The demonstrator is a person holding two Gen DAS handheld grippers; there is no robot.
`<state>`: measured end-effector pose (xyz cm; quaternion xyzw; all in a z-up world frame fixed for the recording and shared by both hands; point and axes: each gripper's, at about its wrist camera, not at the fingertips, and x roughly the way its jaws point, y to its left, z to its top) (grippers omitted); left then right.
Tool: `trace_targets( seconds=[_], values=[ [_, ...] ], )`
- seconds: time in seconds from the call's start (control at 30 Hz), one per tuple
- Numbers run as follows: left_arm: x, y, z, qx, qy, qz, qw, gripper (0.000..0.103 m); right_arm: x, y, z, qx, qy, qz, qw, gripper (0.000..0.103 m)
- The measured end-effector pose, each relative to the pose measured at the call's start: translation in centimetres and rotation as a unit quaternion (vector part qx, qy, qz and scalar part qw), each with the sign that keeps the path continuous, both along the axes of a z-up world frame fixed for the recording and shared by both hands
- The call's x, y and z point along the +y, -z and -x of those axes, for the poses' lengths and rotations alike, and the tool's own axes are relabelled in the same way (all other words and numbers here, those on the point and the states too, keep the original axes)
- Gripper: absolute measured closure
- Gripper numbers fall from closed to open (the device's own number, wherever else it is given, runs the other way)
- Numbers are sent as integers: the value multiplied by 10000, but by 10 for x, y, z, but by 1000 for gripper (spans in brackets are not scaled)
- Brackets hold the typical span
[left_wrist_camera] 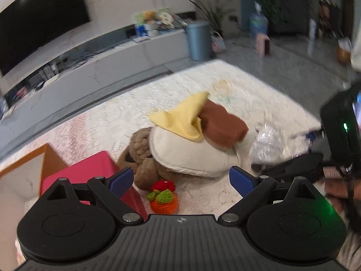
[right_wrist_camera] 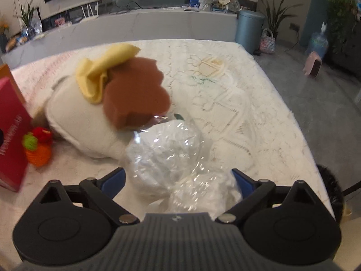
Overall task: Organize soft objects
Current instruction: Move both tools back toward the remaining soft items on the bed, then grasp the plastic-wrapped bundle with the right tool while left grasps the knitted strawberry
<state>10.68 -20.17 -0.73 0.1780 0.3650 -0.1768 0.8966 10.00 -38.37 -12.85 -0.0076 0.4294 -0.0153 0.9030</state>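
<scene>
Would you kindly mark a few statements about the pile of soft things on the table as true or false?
1. The brown sponge lies on top of the white cushion. True.
2. The yellow cloth lies flat on the table by itself. False: it is draped on the cushion, beside the sponge.
3. The right gripper is open, with the clear plastic bag between its fingers. True.
4. The left gripper is shut on the knitted orange toy. False: it is open and holds nothing.
5. The pink box stands on the far side of the table. False: it stands at the near left, next to the knitted toy.
</scene>
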Motion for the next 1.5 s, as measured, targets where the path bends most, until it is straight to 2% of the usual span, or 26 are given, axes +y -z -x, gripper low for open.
trace_targets(
  seconds=[0.07, 0.13, 0.27, 0.43, 0.63, 0.77, 1.0, 1.1, 1.13, 1.3, 1.37, 1.43, 1.47, 1.5],
  values=[
    [-7, 10, -4, 25, 46, -340, 9994, 0, -1, 3, -2, 12, 63, 21, 10000, 20],
    [-11, 20, -8, 58, -15, -564, 9984, 0, -5, 3, -1, 21, 127, -135, 9998, 21],
    [-12, 33, -14, 245, -127, -720, 9970, 0, -8, 0, 2, 15, 179, -300, 9994, 26],
    [-20, 45, -12, 41, -128, -1132, 9935, 0, -16, -5, 9, 25, 265, -573, 9980, 27],
    [-26, 51, -15, 131, -119, -1096, 9938, 0, -23, -17, 20, -199, 393, -815, 9957, 28],
    [-39, 67, -19, 200, 0, -1624, 9865, 0, -30, -19, 23, -275, 470, -1008, 9934, 28],
    [-50, 88, -32, 56, 43, -2361, 9717, 0, -41, -27, 29, -556, 586, -1597, 9839, 28],
    [-52, 91, -33, 81, 193, -2452, 9693, 1, -38, -25, 27, -495, 594, -1522, 9853, 28],
    [-52, 92, -34, 189, 275, -2427, 9695, 7, -38, -25, 26, -470, 594, -1481, 9861, 28],
    [-54, 94, -36, 153, 450, -2542, 9660, 7, -37, -24, 26, -447, 582, -1454, 9866, 28],
    [-51, 92, -44, 351, 335, -2367, 9704, 11, -38, -24, 27, -455, 588, -1458, 9865, 28],
    [-45, 88, -49, 586, 263, -2041, 9768, 28, -38, -23, 27, -440, 603, -1449, 9866, 28],
    [-42, 87, -51, 577, 197, -1967, 9786, 33, -39, -23, 27, -436, 613, -1441, 9867, 28],
    [-40, 88, -52, 506, 87, -2045, 9775, 48, -39, -23, 27, -434, 615, -1440, 9867, 28]
  ],
)
